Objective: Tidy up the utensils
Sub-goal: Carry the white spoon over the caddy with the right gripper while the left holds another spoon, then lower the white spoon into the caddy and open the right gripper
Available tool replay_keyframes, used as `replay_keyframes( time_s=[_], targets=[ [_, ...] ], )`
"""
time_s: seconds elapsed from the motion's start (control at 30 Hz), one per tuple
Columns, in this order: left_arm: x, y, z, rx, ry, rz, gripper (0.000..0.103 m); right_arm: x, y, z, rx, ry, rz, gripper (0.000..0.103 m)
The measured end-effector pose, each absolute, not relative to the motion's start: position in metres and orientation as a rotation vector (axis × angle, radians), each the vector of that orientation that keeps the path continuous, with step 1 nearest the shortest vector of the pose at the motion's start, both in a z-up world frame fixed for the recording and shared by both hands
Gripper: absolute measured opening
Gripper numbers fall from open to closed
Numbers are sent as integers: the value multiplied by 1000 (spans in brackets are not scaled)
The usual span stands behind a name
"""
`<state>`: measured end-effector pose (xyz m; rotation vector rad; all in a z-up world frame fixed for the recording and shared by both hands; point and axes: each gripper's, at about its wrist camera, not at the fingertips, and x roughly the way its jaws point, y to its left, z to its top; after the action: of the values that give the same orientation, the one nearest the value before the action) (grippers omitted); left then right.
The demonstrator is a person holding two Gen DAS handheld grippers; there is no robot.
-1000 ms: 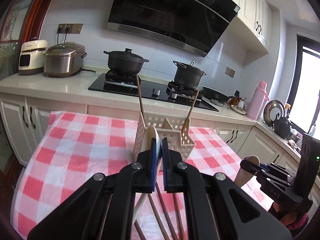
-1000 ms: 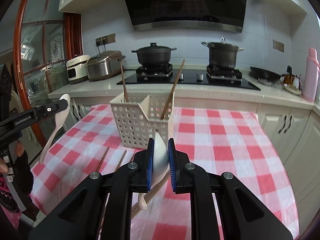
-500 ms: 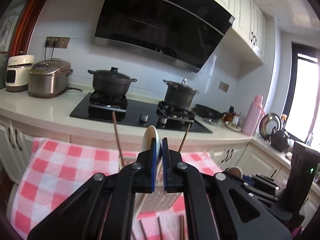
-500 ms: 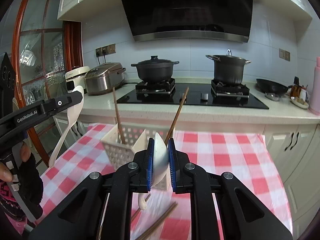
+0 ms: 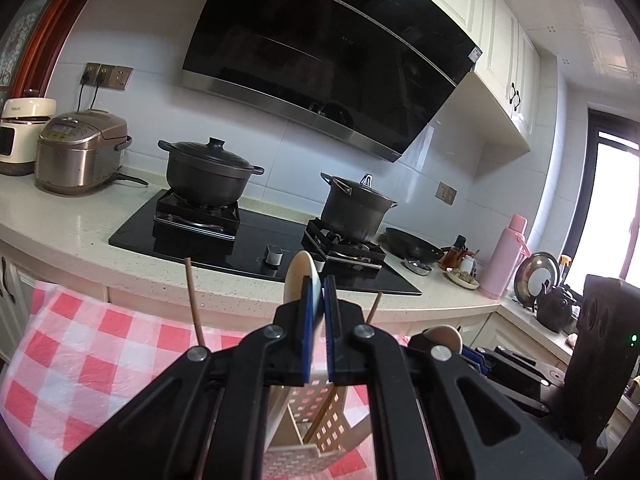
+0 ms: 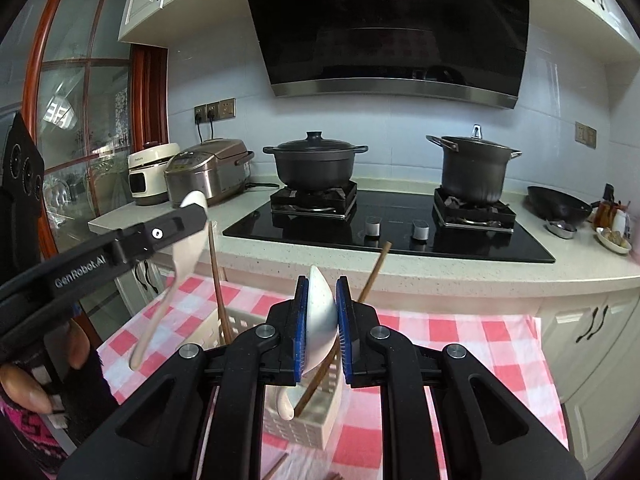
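Note:
My left gripper [image 5: 316, 304] is shut on the bowl of a white spoon [image 5: 298, 276], held above the white slotted utensil basket [image 5: 316, 424]. My right gripper [image 6: 322, 312] is shut on the bowl of a second white spoon [image 6: 320, 312], whose handle hangs down over the basket [image 6: 304, 424]. Two brown chopsticks [image 6: 218, 280] stand in the basket. The left gripper with its spoon [image 6: 186, 240] also shows at the left of the right wrist view. The right gripper [image 5: 444, 340] shows low right in the left wrist view.
A table with a red and white checked cloth [image 6: 460, 332] holds the basket. Loose chopsticks [image 6: 280, 466] lie on it near me. Behind are a counter with a black hob [image 6: 392, 224], two dark pots [image 6: 316, 160], a rice cooker [image 6: 208, 168] and a pink flask [image 5: 504, 256].
Both grippers, still holding their spoons, have moved forward and up over the basket, which now sits low in both views beneath the fingers.

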<state>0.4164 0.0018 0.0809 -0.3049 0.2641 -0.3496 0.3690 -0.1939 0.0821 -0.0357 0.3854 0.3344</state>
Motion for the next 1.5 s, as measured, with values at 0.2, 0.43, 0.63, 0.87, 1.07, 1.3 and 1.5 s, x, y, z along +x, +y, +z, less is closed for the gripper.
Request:
replay_keyframes(
  time_s=[0.2,0.43,0.63,0.87,1.07,1.3,1.5],
  targets=[
    [435,3,73,-354,248,-353,5,386,-192,77,-28,391,355,14],
    [445,3,60,-388,223,-345,5,395,-189,61,-48,415,363,14],
    [452,4,45,-415,236,-323,5,397,-181,52,-63,435,376,14],
    [454,6,39,-422,230,-320,5,398,-180,46,-65,446,376,14],
    [458,3,49,-419,196,-340,5,399,-182,50,-54,437,375,14],
    [463,-7,46,-421,200,-343,5,402,-183,45,-54,449,378,14],
    [468,-1,28,-428,232,-322,5,404,-184,42,-45,461,379,14]
  ],
)
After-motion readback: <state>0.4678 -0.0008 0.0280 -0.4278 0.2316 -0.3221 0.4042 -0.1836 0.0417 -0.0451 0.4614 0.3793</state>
